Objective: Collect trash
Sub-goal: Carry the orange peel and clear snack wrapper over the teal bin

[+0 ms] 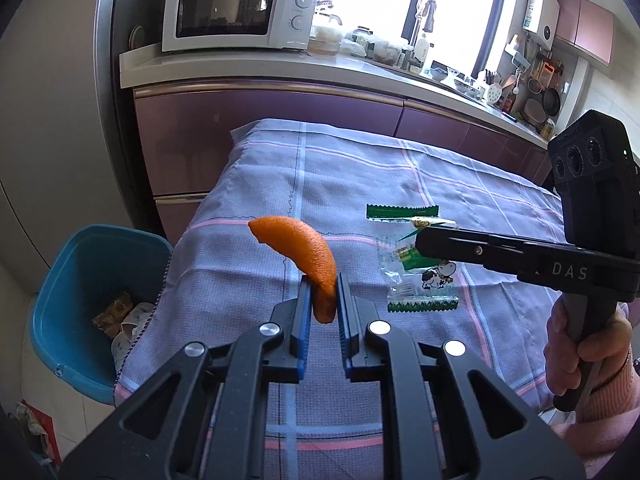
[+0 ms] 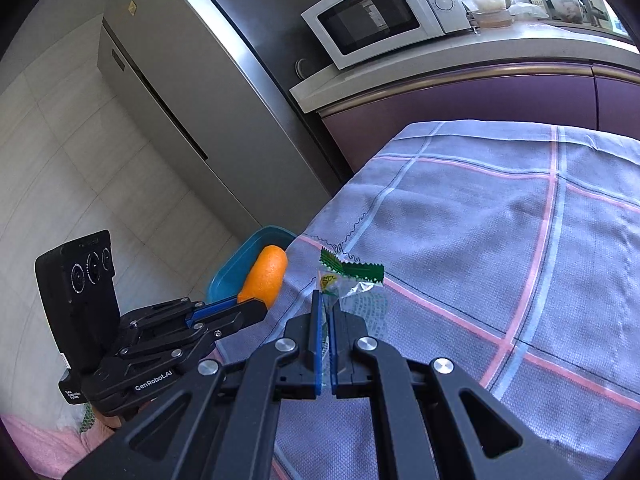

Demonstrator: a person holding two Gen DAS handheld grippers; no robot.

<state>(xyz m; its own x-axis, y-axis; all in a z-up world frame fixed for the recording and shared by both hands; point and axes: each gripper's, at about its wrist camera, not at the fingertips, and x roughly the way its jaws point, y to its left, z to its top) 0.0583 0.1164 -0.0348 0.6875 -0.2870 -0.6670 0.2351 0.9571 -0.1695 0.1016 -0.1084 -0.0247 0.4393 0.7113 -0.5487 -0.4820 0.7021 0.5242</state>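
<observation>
My left gripper [image 1: 323, 280] is shut on a curved piece of orange peel [image 1: 304, 252], which sticks up and to the left from its blue pads, above the checked tablecloth [image 1: 360, 184]. My right gripper [image 2: 327, 300] is shut on a clear snack wrapper [image 2: 354, 286] with green serrated ends. In the left wrist view that wrapper [image 1: 420, 280], printed with a cow, hangs under the right gripper [image 1: 420, 242]. The right wrist view shows the left gripper [image 2: 256, 305] with the peel [image 2: 266, 274] just left of it. A blue bin [image 1: 100, 300] stands on the floor at the table's left edge, with scraps inside.
A purple cabinet [image 1: 260, 128] with a white counter runs behind the table, carrying a white microwave [image 1: 236, 10] and kitchen clutter. A steel fridge [image 2: 188, 92] stands to the left. A hand in a pink sleeve [image 1: 580, 344] holds the right gripper's handle.
</observation>
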